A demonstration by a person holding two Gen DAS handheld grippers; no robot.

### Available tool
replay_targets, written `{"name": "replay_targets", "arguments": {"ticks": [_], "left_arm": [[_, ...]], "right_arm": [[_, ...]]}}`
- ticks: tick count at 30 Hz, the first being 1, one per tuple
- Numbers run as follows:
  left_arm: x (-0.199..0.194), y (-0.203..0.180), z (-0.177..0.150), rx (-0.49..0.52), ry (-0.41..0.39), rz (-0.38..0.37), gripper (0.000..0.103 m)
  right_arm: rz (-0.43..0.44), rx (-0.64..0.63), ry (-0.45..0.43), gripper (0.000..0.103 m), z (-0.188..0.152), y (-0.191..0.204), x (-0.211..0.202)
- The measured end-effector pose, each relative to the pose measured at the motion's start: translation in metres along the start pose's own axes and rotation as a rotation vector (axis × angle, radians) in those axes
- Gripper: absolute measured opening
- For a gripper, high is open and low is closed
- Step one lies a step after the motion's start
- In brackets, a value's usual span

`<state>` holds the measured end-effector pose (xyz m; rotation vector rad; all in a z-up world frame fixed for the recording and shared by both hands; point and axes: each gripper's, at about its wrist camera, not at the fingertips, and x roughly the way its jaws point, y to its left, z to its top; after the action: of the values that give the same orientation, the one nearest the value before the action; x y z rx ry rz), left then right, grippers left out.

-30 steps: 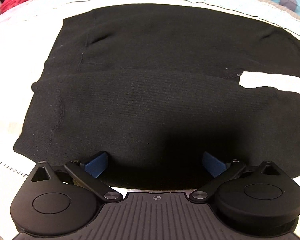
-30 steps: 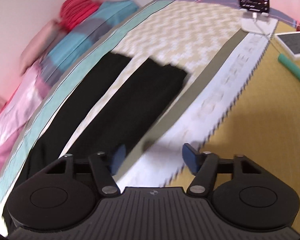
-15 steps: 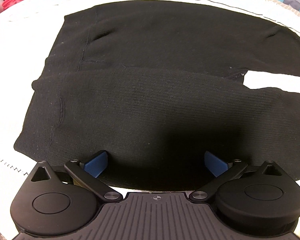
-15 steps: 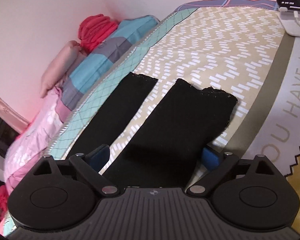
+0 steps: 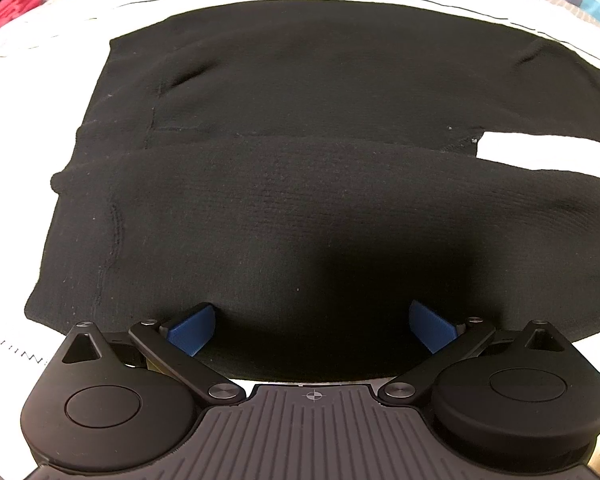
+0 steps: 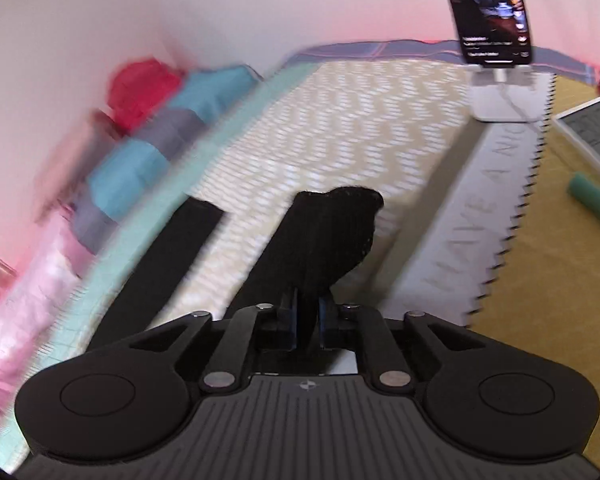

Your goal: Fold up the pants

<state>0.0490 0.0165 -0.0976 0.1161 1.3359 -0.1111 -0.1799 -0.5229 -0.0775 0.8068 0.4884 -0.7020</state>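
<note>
Left gripper (image 5: 310,330): matte black housing, two round domed caps, ribbed grey centre plate with crosshair mark; silver pivot screws on black link arms; blue pads (image 5: 192,330). Right gripper (image 6: 307,318): same build throughout.

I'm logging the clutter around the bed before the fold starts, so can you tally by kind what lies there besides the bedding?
Black pants: 1
Phone on a stand: 1
White tablet-like device: 1
Green tube: 1
Red garment pile: 1
Hand-held grippers: 2, the left hand-held gripper open, the right hand-held gripper shut on a pant leg
Total: 7
</note>
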Motion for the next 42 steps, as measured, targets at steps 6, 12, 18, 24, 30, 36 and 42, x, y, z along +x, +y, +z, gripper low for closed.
{"name": "replay_targets", "arguments": {"ticks": [6,12,18,24,30,36,42], "left_arm": [[0.000,0.000,0.000,0.022,0.006,-0.009,0.103],[-0.003,-0.004,0.000,0.037,0.007,-0.017,0.103],[-0.005,-0.004,0.000,0.050,-0.001,-0.026,0.103],[-0.006,-0.006,-0.004,0.059,-0.022,-0.025,0.103],[-0.008,-0.004,-0.006,0.068,-0.019,-0.036,0.103],[-0.013,0.003,-0.009,0.079,-0.031,-0.071,0.103],[-0.023,0.015,-0.010,0.050,-0.046,-0.117,0.103]], "right_arm": [[-0.044,-0.032,0.069,0.032,-0.004,0.012,0.015],[-0.088,0.024,0.017,0.009,-0.005,-0.003,0.005],[-0.126,0.014,0.009,0.056,-0.009,-0.002,-0.022],[-0.030,-0.051,0.103,0.060,-0.057,0.020,-0.036],[-0.087,-0.190,0.099,0.013,-0.065,0.043,-0.027],[-0.111,-0.252,0.059,0.026,-0.067,0.055,-0.057],[0.052,-0.641,0.107,0.060,-0.136,0.109,-0.095]]}}
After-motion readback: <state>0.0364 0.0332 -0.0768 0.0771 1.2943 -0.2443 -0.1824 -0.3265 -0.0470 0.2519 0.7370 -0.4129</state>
